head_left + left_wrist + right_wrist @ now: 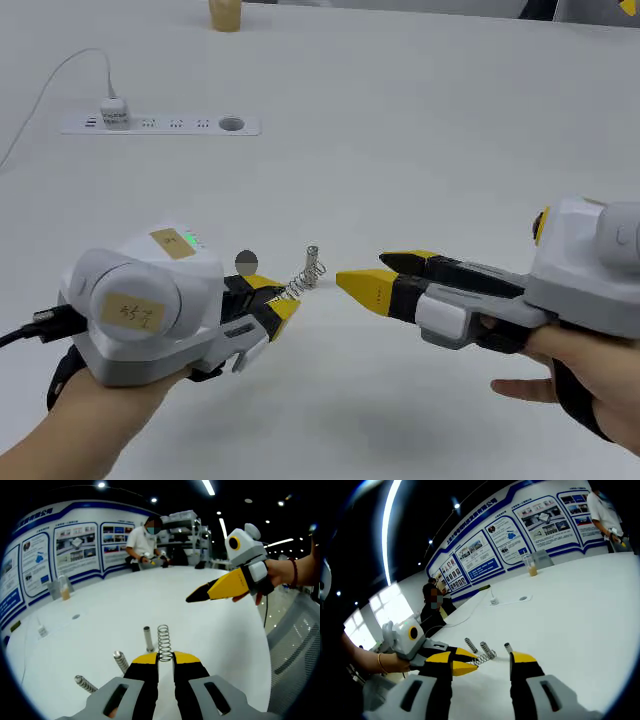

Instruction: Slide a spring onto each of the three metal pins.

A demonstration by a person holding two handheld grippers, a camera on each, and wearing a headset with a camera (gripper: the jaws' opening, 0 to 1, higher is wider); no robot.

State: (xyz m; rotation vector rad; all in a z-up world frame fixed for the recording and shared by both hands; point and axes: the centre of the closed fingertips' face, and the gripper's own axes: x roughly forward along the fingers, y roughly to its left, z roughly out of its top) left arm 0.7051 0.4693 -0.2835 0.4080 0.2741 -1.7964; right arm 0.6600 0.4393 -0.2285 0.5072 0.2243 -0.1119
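My left gripper (275, 298) (165, 659) is shut on the lower end of a steel spring (297, 284) (164, 641) (479, 659). The spring slants up toward a bare upright metal pin (312, 262) (148, 639) (508, 648), its free end beside the pin's top. Two other pins (120, 661) (85, 684) (471, 645) (487, 650) stand close by, each with a spring around it. My right gripper (375, 272) (492, 664) (215, 587) is open and holds nothing. Its tips point at the pin from the right, a short way off.
The white table (400, 150) stretches ahead. A power strip (160, 124) with a plugged-in charger (114, 112) lies at the back left, a cup (225, 14) behind it. A small grey disc (246, 263) sits near the left gripper. A person (145, 542) stands beyond the table.
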